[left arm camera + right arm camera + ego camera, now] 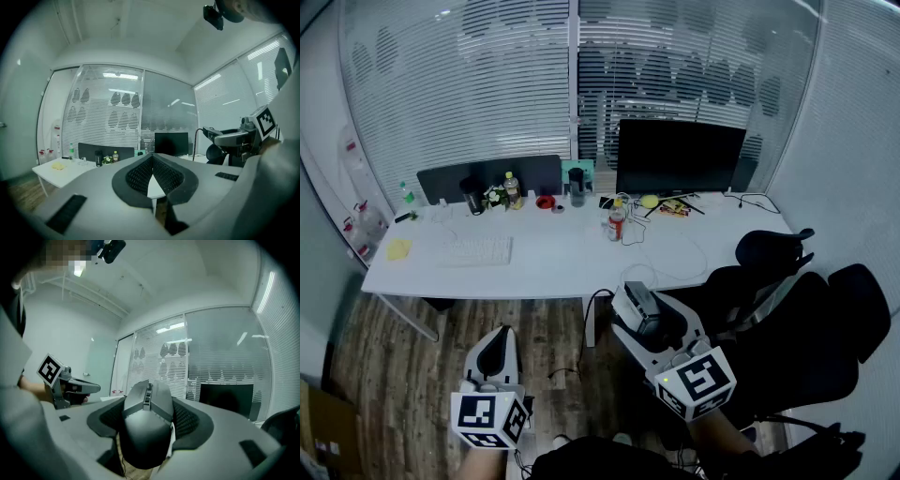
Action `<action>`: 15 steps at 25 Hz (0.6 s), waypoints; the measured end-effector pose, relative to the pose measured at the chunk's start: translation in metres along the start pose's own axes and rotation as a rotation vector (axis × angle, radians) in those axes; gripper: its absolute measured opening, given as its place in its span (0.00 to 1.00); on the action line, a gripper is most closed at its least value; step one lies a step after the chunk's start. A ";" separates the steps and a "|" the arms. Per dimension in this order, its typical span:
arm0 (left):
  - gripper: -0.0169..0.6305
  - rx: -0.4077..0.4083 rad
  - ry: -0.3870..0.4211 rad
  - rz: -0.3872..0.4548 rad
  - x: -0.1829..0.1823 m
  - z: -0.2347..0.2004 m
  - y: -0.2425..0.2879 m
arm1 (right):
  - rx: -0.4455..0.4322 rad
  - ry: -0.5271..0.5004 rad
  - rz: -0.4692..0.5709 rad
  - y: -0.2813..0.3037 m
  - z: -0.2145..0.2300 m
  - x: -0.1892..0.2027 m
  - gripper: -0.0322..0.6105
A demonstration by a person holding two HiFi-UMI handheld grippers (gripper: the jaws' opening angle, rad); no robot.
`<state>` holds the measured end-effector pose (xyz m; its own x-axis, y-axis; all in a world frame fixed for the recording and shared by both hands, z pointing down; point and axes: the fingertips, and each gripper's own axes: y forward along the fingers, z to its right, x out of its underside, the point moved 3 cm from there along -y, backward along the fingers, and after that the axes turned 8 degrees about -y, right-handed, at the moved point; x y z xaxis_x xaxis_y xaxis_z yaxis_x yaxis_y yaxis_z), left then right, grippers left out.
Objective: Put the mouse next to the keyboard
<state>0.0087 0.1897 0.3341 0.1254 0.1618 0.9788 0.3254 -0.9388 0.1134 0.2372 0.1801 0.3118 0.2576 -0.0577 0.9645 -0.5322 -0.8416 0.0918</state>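
Wood floor (403, 375) lies nearest, and over it we hold two grippers short of the white desk (553, 272): the left gripper (495, 354) has its jaws together on nothing, and the right gripper (639, 314) is clamped on the one dark mouse (146, 427). We judge this the carry step; next we must reach far-left and set the mouse just beside the one white keyboard (476, 250). One monitor (680, 157) stands farthest.
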 end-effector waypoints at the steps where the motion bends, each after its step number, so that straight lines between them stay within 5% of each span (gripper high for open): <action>1: 0.07 0.000 0.001 0.000 -0.001 0.000 0.000 | 0.002 -0.003 -0.004 0.000 0.000 0.000 0.51; 15: 0.07 -0.027 0.026 -0.006 -0.003 -0.002 -0.008 | -0.010 0.061 0.023 -0.001 -0.003 -0.003 0.51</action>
<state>0.0032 0.1963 0.3303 0.0988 0.1599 0.9822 0.3006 -0.9457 0.1237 0.2342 0.1832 0.3092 0.1957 -0.0436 0.9797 -0.5451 -0.8353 0.0717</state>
